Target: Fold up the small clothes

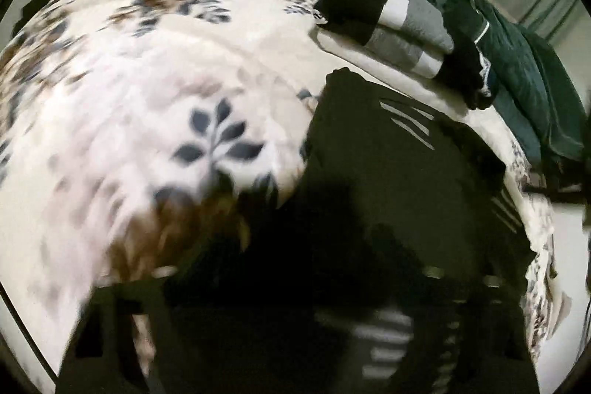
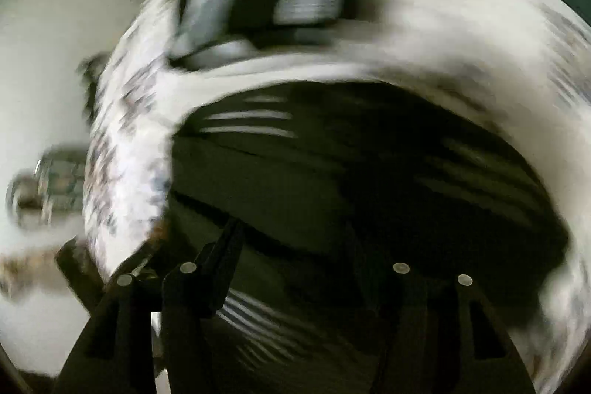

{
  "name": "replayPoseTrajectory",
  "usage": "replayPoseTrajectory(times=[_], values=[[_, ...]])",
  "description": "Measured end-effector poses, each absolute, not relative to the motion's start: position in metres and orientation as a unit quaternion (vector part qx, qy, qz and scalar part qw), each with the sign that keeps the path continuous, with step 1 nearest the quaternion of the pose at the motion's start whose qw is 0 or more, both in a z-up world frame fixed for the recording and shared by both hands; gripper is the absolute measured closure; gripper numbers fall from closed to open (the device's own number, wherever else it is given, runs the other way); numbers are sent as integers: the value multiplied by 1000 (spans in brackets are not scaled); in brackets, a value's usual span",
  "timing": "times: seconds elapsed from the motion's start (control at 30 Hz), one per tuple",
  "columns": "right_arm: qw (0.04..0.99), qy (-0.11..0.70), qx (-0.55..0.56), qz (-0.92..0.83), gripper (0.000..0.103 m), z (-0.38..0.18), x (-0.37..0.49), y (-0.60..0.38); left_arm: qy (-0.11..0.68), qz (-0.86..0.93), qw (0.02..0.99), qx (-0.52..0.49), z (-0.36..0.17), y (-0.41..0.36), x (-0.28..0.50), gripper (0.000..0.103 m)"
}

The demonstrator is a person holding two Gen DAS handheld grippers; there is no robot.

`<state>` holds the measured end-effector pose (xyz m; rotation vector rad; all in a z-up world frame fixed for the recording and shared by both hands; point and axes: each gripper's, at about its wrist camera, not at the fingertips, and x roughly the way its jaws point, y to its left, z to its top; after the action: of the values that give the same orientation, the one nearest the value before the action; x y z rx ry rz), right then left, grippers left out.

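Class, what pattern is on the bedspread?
White bedspread with dark blue leaf sprigs and brown patches; clearest in the left wrist view.

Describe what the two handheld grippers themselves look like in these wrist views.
The right gripper has two black, angular fingers, each mount carrying two small round silver studs. The left gripper is also black, heavily blurred; pale spots near its base may be similar studs. No hands, sleeves or cables show.

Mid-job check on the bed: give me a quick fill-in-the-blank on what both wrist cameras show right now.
1. The black garment in front of the left gripper lies on a floral ____.
2. The folded stack beyond the garment shows black, grey and ____ bands.
3. To the right of that stack lies a crumpled dark ____ cloth.
4. The marks on the black garment are pale ____.

Missing words: bedspread; white; green; stripes
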<state>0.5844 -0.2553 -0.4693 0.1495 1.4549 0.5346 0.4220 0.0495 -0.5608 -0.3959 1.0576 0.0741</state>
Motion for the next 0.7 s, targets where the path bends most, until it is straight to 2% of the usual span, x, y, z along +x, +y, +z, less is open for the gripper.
replayPoseTrajectory(times=[0.03, 0.07, 0.1, 0.27, 0.3, 0.33, 0.37, 0.53, 0.63, 0.7], values=[[700, 661, 62, 264, 44, -478, 598, -222, 507, 21, 842, -182, -569, 50, 429, 61], [683, 667, 60, 292, 44, -489, 613, -188, 514, 10, 839, -180, -577, 50, 434, 78], [672, 672, 56, 306, 44, -496, 623, -164, 516, -3, 837, -181, -583, 49, 436, 85], [622, 708, -1, 334, 44, -543, 653, -60, 498, -18, 848, -182, -587, 50, 424, 90], [613, 714, -7, 337, 58, -552, 655, -51, 497, -19, 847, -188, -587, 51, 422, 91], [614, 713, -11, 339, 80, -557, 656, -42, 495, -19, 847, -192, -588, 53, 422, 91], [619, 711, -3, 334, 98, -557, 659, -40, 494, -20, 846, -199, -589, 55, 421, 91], [662, 692, 25, 287, 99, -553, 689, -46, 488, -24, 845, -218, -591, 62, 424, 92], [667, 696, -8, 265, 100, -564, 695, -38, 494, -27, 838, -228, -592, 67, 426, 92], [651, 713, 9, 261, 99, -569, 702, -41, 507, -22, 829, -233, -588, 69, 428, 88]])
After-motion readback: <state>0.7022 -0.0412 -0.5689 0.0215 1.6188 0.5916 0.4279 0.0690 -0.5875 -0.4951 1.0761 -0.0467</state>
